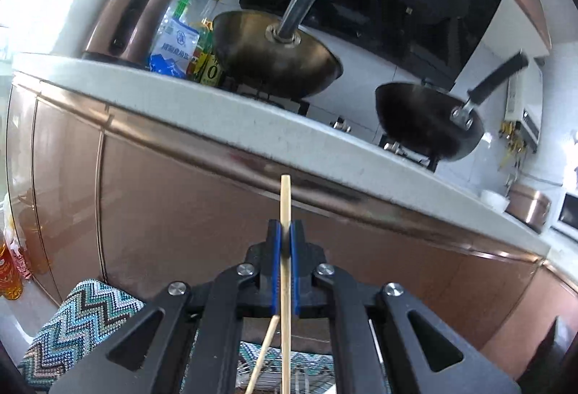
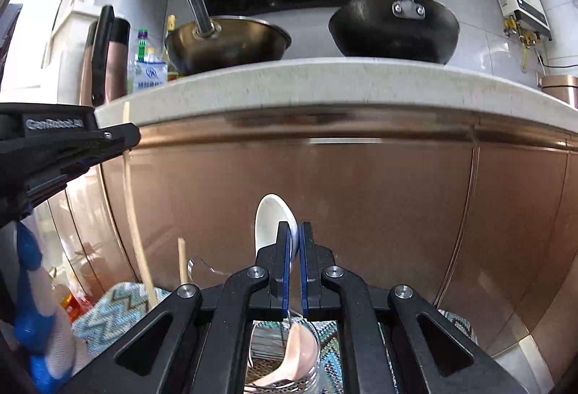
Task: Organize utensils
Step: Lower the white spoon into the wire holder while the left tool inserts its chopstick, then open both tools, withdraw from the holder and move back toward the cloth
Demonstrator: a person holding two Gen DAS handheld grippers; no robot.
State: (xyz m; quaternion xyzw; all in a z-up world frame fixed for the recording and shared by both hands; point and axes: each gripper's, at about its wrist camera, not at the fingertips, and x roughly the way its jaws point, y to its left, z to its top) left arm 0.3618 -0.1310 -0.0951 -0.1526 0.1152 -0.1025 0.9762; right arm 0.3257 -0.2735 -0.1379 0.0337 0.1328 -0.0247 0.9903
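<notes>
left gripper clamped on chopstick, frame centre | right gripper clamped on white spoon, lower centre | advice: keep both upright, carry steadily, release over holder

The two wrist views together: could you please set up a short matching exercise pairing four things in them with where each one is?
Things:
1. chopstick
2. white spoon
3. steel-handled wok
4. zigzag cloth

Places:
A. on the stove, left of the black wok
B. clamped in the right gripper
C. low down, in front of the cabinet
D. clamped in the left gripper

Pairs: 1-D, 2-B, 3-A, 4-C
</notes>
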